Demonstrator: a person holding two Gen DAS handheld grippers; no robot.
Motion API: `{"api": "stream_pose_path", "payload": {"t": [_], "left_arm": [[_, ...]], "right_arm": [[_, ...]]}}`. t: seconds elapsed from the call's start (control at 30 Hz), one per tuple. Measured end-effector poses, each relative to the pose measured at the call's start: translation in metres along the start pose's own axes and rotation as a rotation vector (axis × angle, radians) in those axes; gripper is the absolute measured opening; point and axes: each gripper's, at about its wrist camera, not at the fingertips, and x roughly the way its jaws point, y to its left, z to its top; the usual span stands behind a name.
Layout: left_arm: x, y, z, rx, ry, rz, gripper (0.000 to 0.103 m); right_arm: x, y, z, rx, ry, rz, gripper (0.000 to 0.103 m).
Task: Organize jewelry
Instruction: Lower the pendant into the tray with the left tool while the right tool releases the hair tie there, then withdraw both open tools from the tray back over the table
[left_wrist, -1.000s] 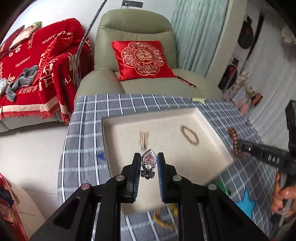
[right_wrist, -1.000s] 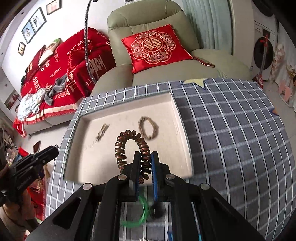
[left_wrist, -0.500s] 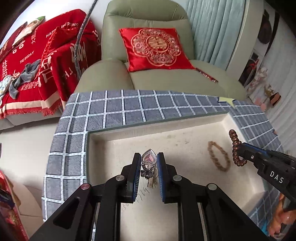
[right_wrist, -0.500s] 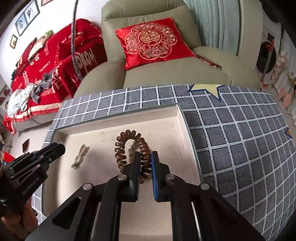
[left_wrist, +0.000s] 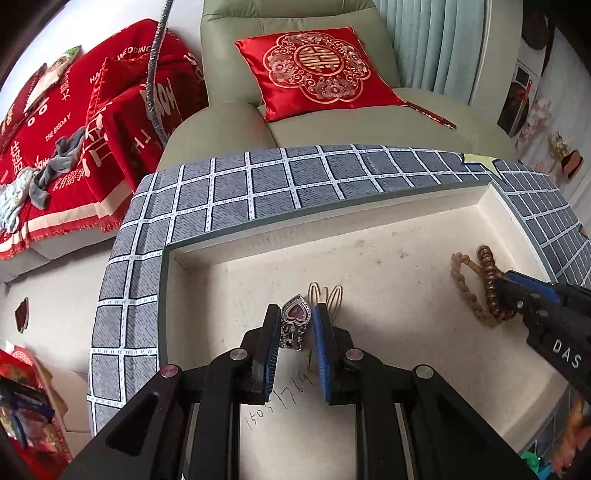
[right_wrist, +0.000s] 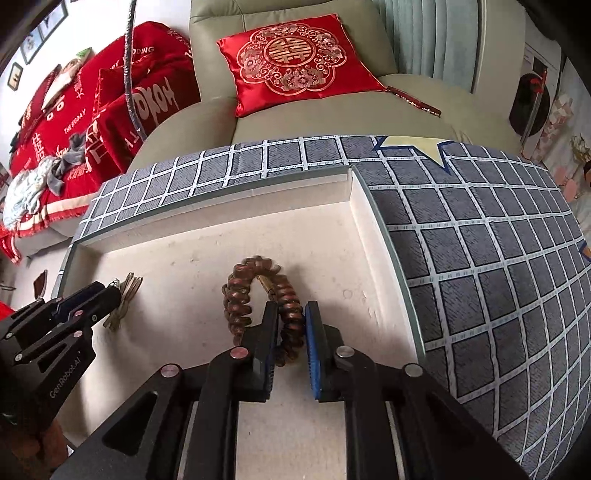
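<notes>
A shallow cream tray (left_wrist: 369, 221) (right_wrist: 258, 206) lies on a checked grey cloth. My left gripper (left_wrist: 294, 318) is low inside the tray, its jaws slightly parted around a silver heart pendant (left_wrist: 295, 314) that still sits between them. Gold hair clips (left_wrist: 327, 297) (right_wrist: 127, 291) lie just beyond it. My right gripper (right_wrist: 290, 321) is low in the tray's right part, its jaws slightly parted around a brown beaded bracelet (right_wrist: 255, 291) (left_wrist: 489, 280) that rests on a tan braided bracelet (left_wrist: 465, 284).
The checked cloth (right_wrist: 480, 258) covers the table around the tray. A green armchair (left_wrist: 295, 122) with a red cushion (left_wrist: 317, 70) stands behind. A red blanket (left_wrist: 55, 129) covers a sofa at the left. Handwritten digits (left_wrist: 280, 398) mark the tray floor.
Both grippers have moved forward and down into the tray. The beaded bracelet has come down onto the braided one. Both pairs of jaws have widened a little.
</notes>
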Motion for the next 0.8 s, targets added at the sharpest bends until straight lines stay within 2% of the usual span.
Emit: {"api": "stream_pose_path", "payload": {"t": [0.03,0.1,0.27,0.4,0.43,0.47,0.5,0.57,0.77,0.8], "left_arm": [[0.0,0.0,-0.001,-0.003,-0.001,0.0,0.033],[0.0,0.0,0.0,-0.004,-0.003,0.001,0.033],[-0.005,0.002,-0.002,-0.014,-0.018,0.007,0.033],[-0.009,0.005,-0.002,-0.027,-0.028,-0.005,0.033],[-0.01,0.006,-0.001,-0.033,-0.03,-0.01,0.044],[-0.011,0.007,-0.001,-0.04,-0.031,-0.012,0.088],[-0.014,0.009,-0.002,-0.054,-0.039,-0.012,0.103],[-0.025,0.011,-0.002,-0.064,-0.091,-0.012,0.103],[-0.048,0.002,-0.002,-0.02,-0.137,-0.03,0.103],[-0.052,0.001,-0.002,-0.017,-0.143,-0.037,0.103]], "right_arm": [[-0.001,0.0,0.0,0.004,-0.004,0.002,0.044],[-0.006,-0.002,-0.001,0.012,-0.018,0.021,0.057],[-0.023,-0.008,0.0,0.064,-0.052,0.075,0.06],[-0.04,-0.01,-0.003,0.08,-0.084,0.08,0.061],[-0.044,-0.011,-0.004,0.084,-0.09,0.08,0.061],[-0.046,-0.011,-0.005,0.088,-0.094,0.08,0.061],[-0.051,-0.012,-0.006,0.095,-0.099,0.084,0.061],[-0.056,-0.015,-0.008,0.102,-0.106,0.087,0.061],[-0.072,-0.015,-0.017,0.096,-0.121,0.078,0.061],[-0.074,-0.016,-0.02,0.099,-0.123,0.087,0.065]]}}
